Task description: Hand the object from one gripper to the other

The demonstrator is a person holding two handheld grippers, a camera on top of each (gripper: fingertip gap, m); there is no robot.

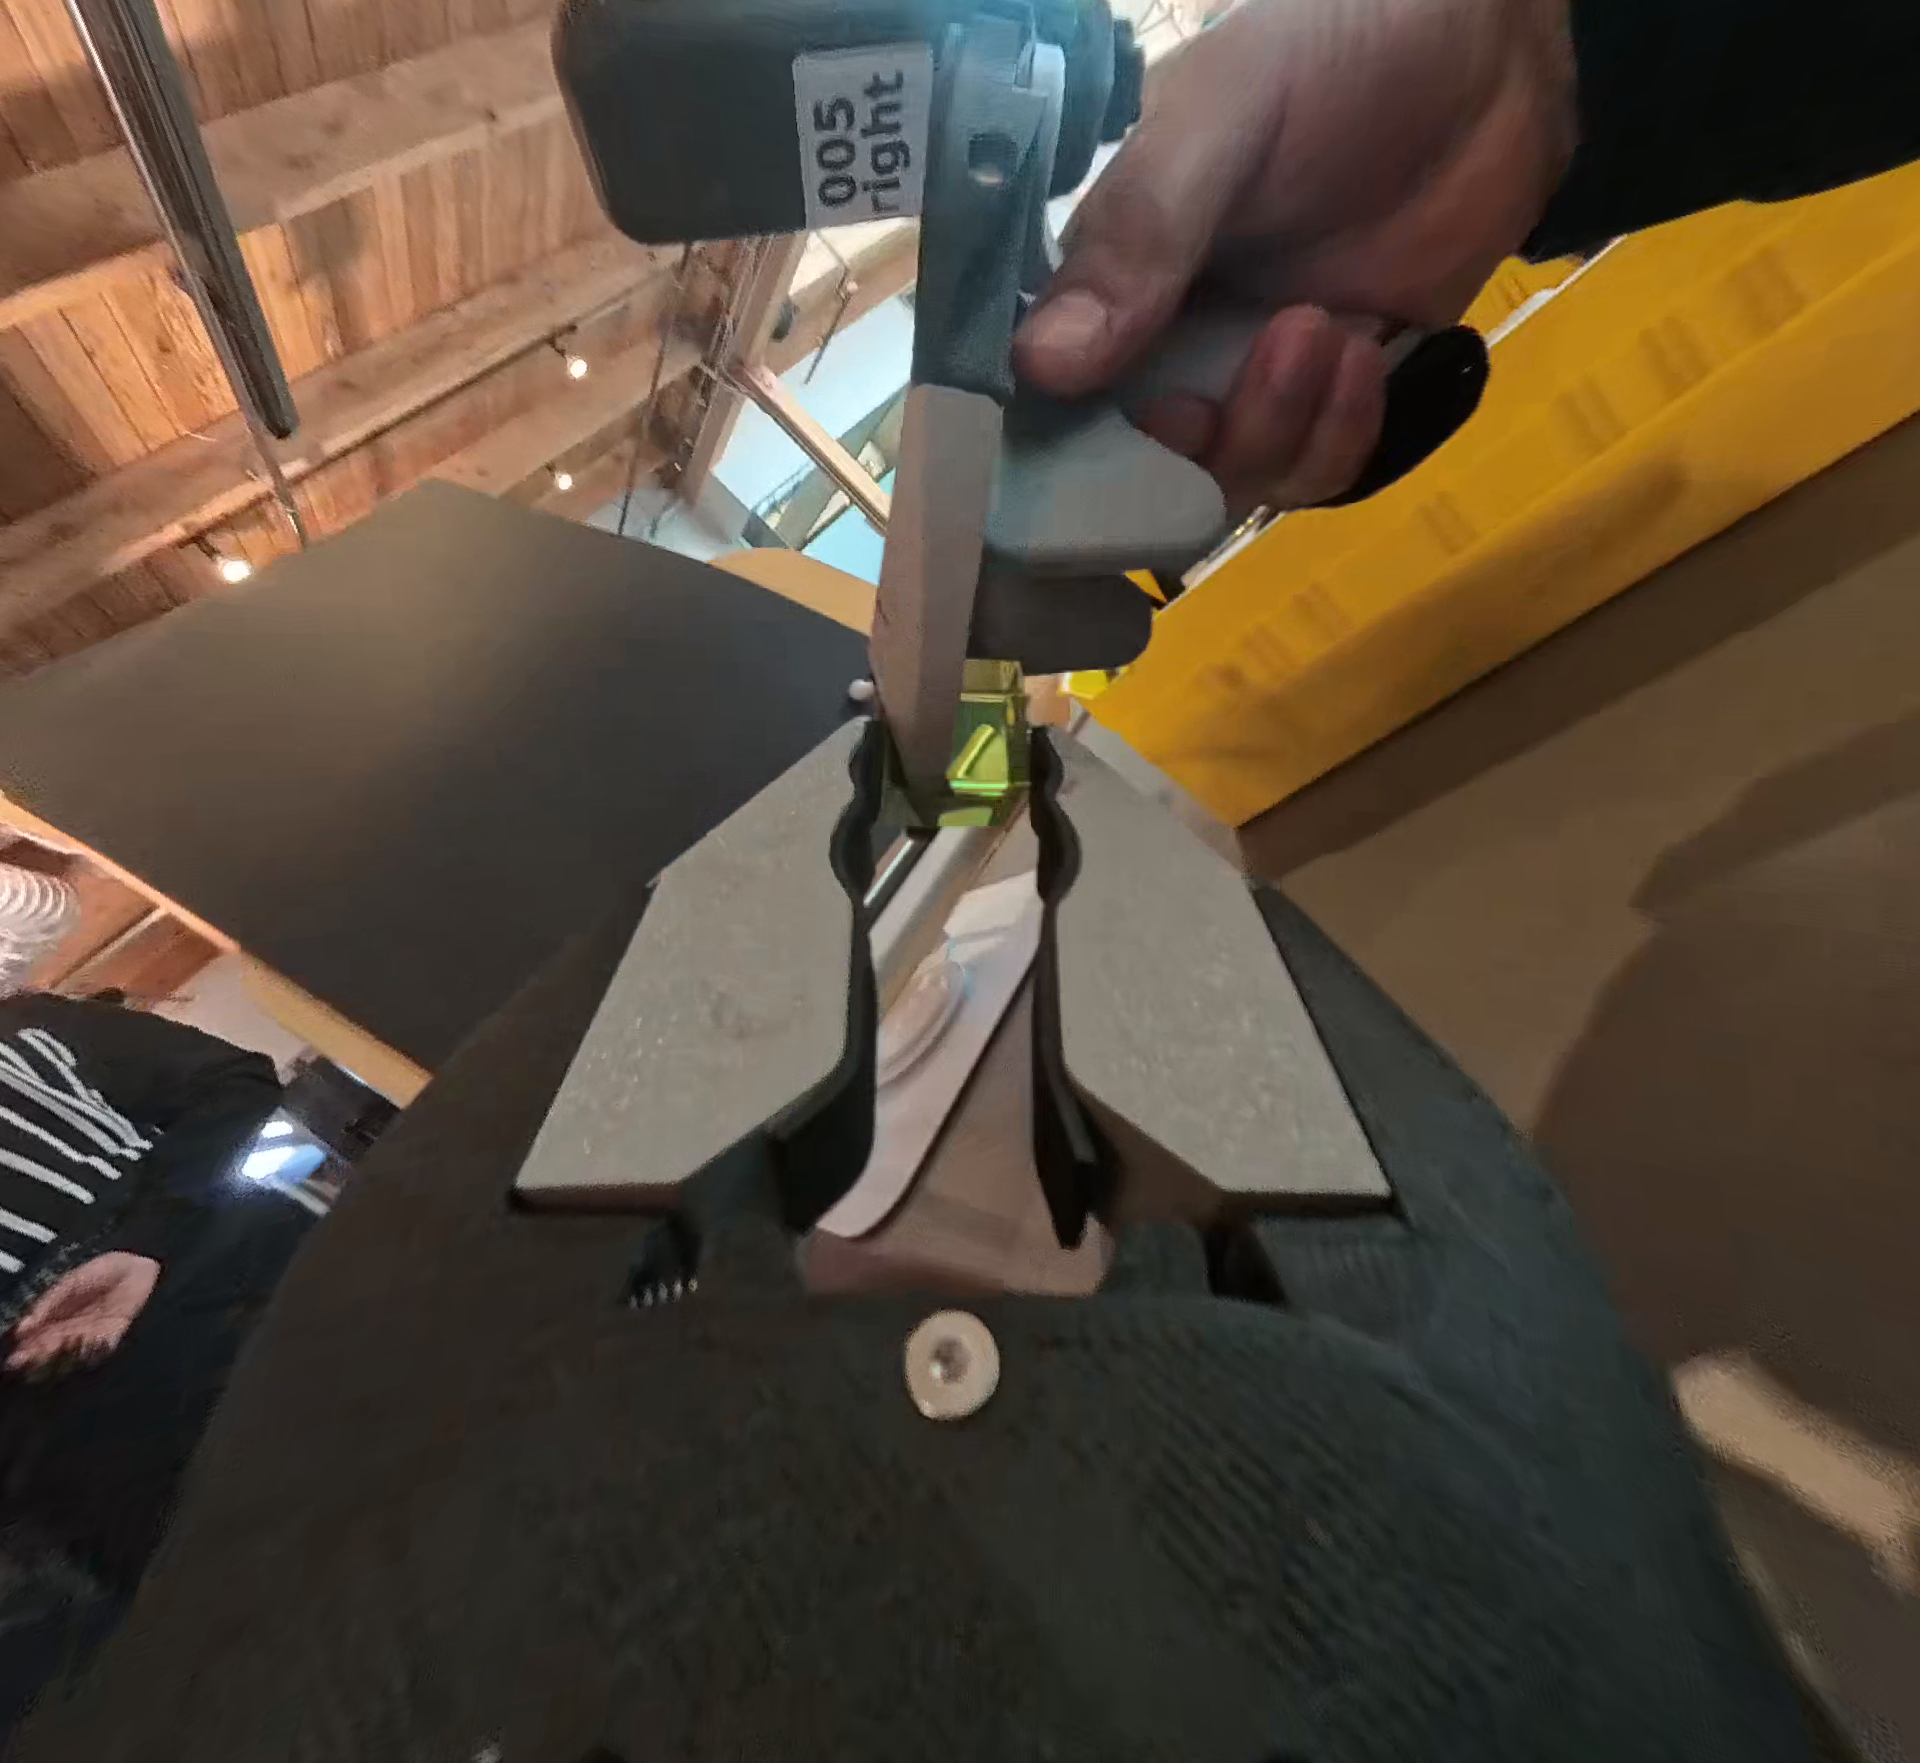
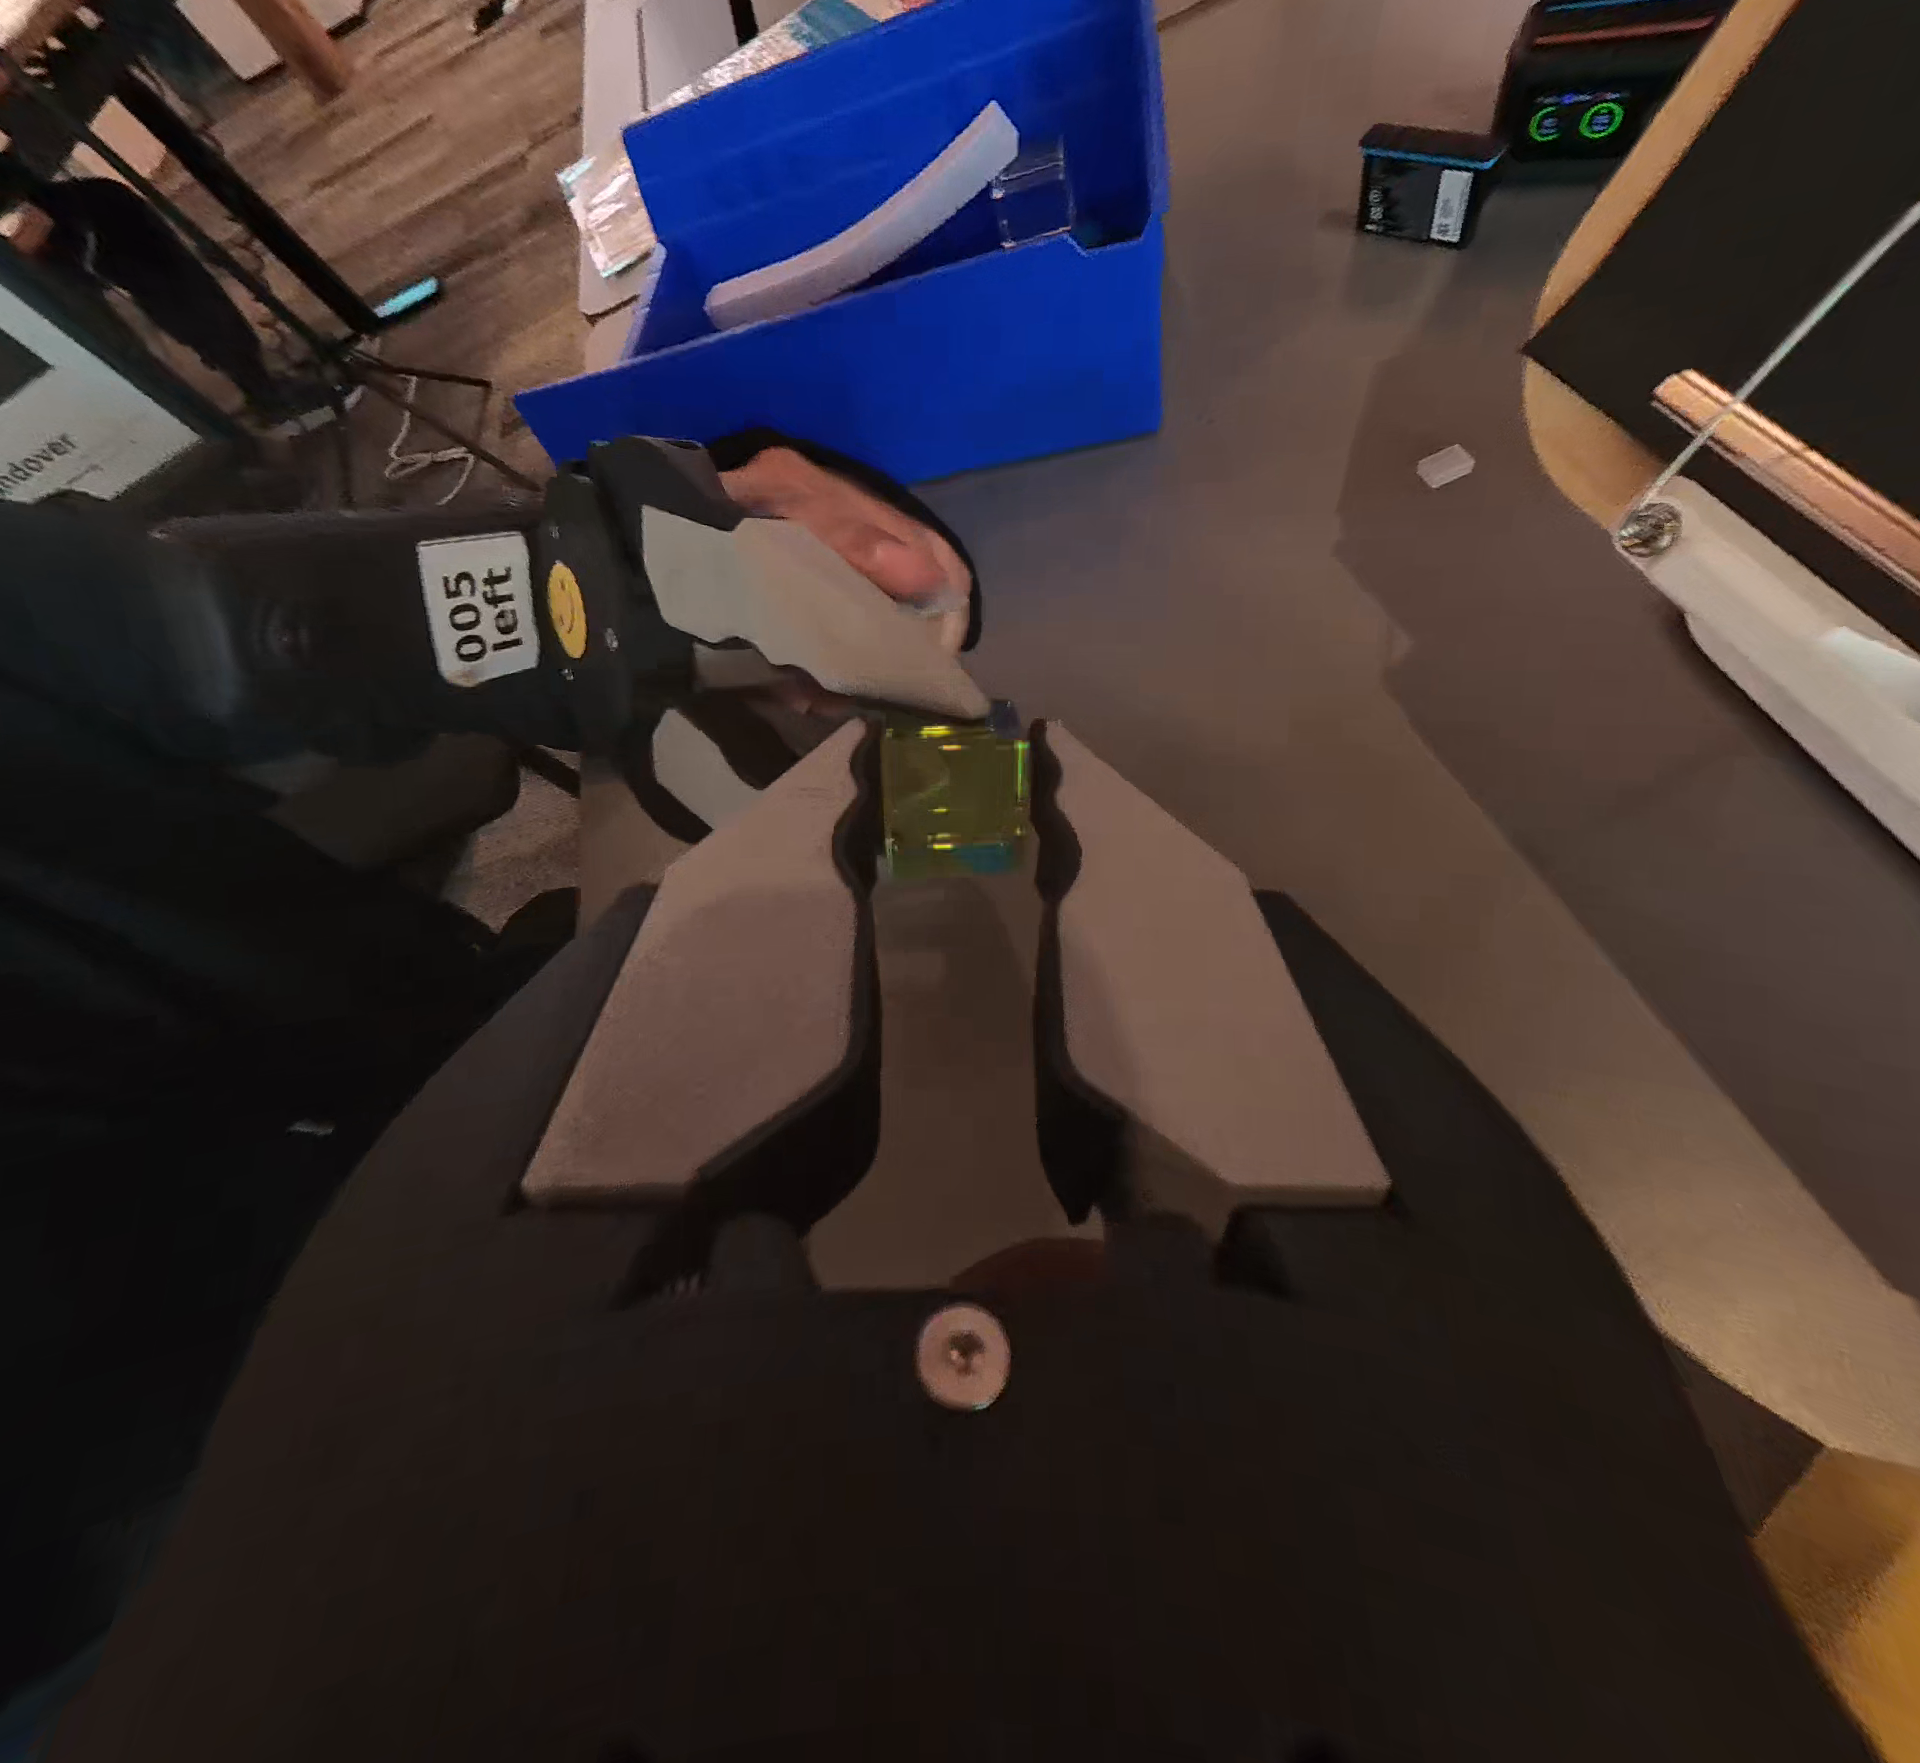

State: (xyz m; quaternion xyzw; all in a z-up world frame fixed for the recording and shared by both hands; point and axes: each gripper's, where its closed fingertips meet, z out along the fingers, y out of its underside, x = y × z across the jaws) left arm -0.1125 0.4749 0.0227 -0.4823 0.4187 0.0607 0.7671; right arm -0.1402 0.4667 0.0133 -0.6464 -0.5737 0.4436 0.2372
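Two grippers meet on one object: a small translucent yellow-green cube [image 2: 954,799]. In my right wrist view, the right gripper [image 2: 954,804] has the cube seated between its fingertips, both black pads pressed against opposite faces, so I read it as clamped on the cube. The left gripper [image 2: 961,711] enters this view from the left side, held by a hand [image 2: 842,534]; its grey finger [image 2: 883,648] reaches the cube's far upper edge.

In my left wrist view, the left gripper [image 1: 951,778] also has the cube [image 1: 982,773] between its fingertips, pads in contact on both sides, so it too is closed on the cube. The right gripper [image 1: 940,716] comes down from above, gripped by a hand [image 1: 1320,186], and one of its fingers [image 1: 925,601] crosses in front of the cube's left part. The cube is held in the air above the grey table [image 2: 1299,778], touching neither the surface nor any container.

Beyond the cube, a blue bin [image 2: 935,342] stands on the table with a pale curved strip [image 2: 873,227] inside. A yellow bin [image 1: 1507,508] lies to the right in the left wrist view. A black board [image 1: 395,737] stands behind the grippers.
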